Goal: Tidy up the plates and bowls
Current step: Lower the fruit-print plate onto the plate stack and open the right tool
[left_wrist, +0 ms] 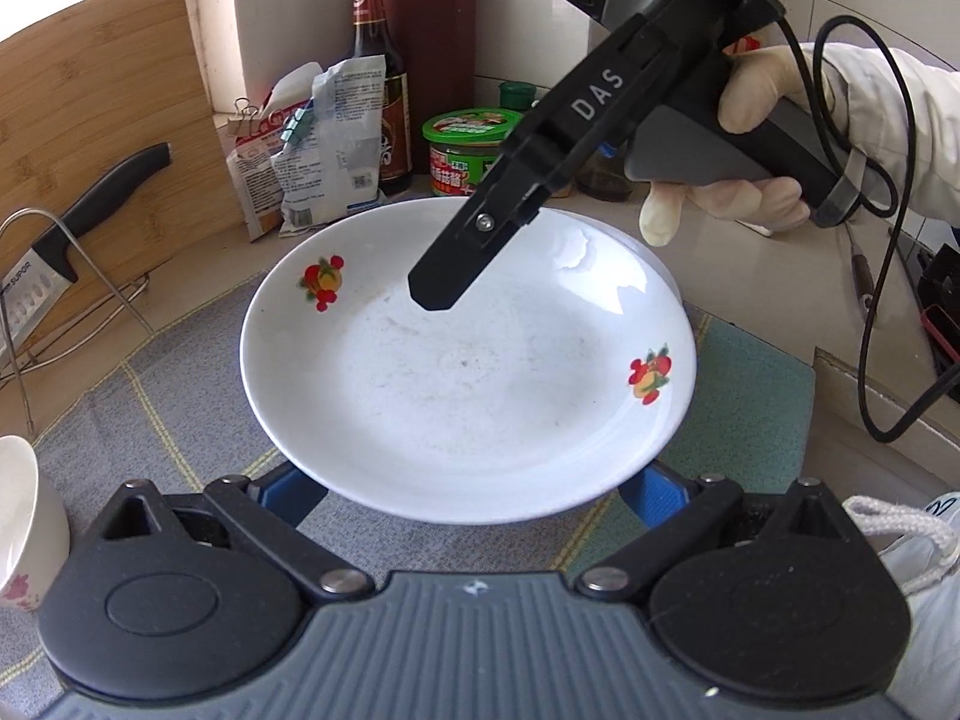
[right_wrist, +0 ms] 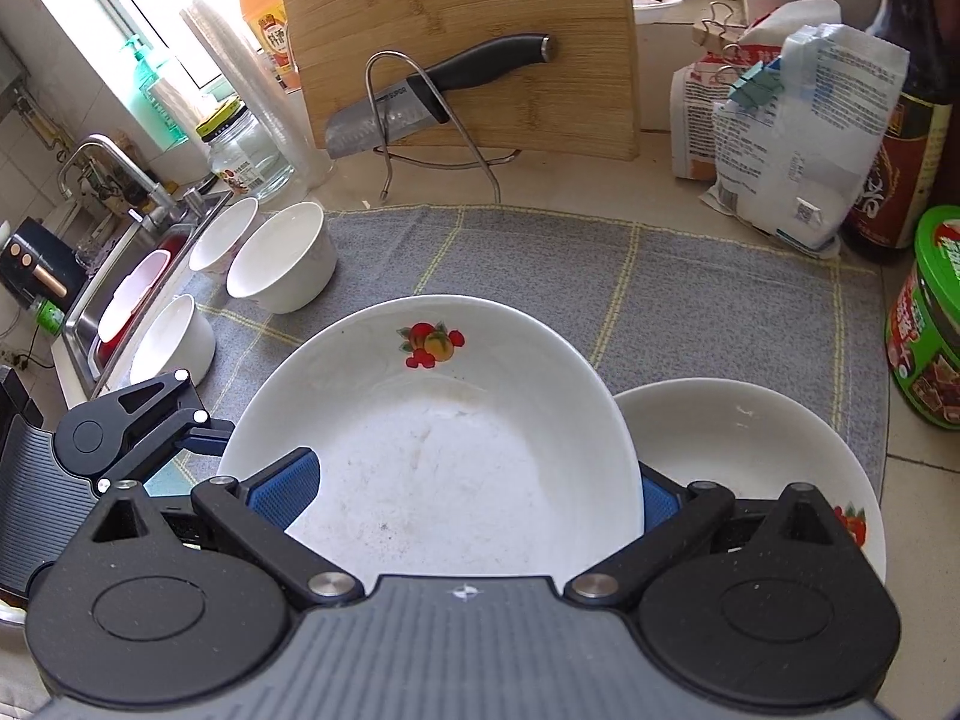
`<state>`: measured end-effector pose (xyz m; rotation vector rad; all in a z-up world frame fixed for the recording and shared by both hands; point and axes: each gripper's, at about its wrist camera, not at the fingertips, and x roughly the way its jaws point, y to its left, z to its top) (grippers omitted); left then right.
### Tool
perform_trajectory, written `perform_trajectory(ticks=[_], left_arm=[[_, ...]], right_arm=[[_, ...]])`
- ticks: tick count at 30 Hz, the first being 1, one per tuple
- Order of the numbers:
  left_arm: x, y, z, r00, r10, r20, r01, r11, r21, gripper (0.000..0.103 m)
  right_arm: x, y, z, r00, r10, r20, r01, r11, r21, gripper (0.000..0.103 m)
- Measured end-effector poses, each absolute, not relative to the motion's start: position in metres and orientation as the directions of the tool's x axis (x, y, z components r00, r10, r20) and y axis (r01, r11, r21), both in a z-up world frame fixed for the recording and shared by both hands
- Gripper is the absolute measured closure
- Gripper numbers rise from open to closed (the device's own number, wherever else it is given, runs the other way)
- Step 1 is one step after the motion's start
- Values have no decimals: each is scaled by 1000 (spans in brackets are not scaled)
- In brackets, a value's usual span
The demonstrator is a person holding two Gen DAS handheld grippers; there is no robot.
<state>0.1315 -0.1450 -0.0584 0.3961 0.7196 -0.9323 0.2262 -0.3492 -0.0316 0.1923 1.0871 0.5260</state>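
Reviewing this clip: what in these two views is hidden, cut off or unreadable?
- Left gripper fingertips: left wrist view, hidden under the fruit-print plate, so its grip is unclear.
- Right gripper fingertips: right wrist view, hidden behind the plate's rim.
- Second plate: right wrist view, partly covered by the raised plate and the gripper body.
- Small bowl: left wrist view, cut by the left edge.
- Soy sauce bottle: top cut by the frame.

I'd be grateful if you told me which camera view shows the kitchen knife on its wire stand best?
The right wrist view: the kitchen knife shows whole there, blade through the wire stand in front of the cutting board. The left wrist view catches the knife only at its left edge, warped, with the blade partly cut off.
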Motion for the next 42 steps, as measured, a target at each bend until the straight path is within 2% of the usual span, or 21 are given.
perform_trajectory(ticks=[42], left_arm=[[152,-203,-75,213,-631,-746,931,362,-40,2]], right_arm=[[193,-418,-59,411,396,-821,-82,913,400,0]])
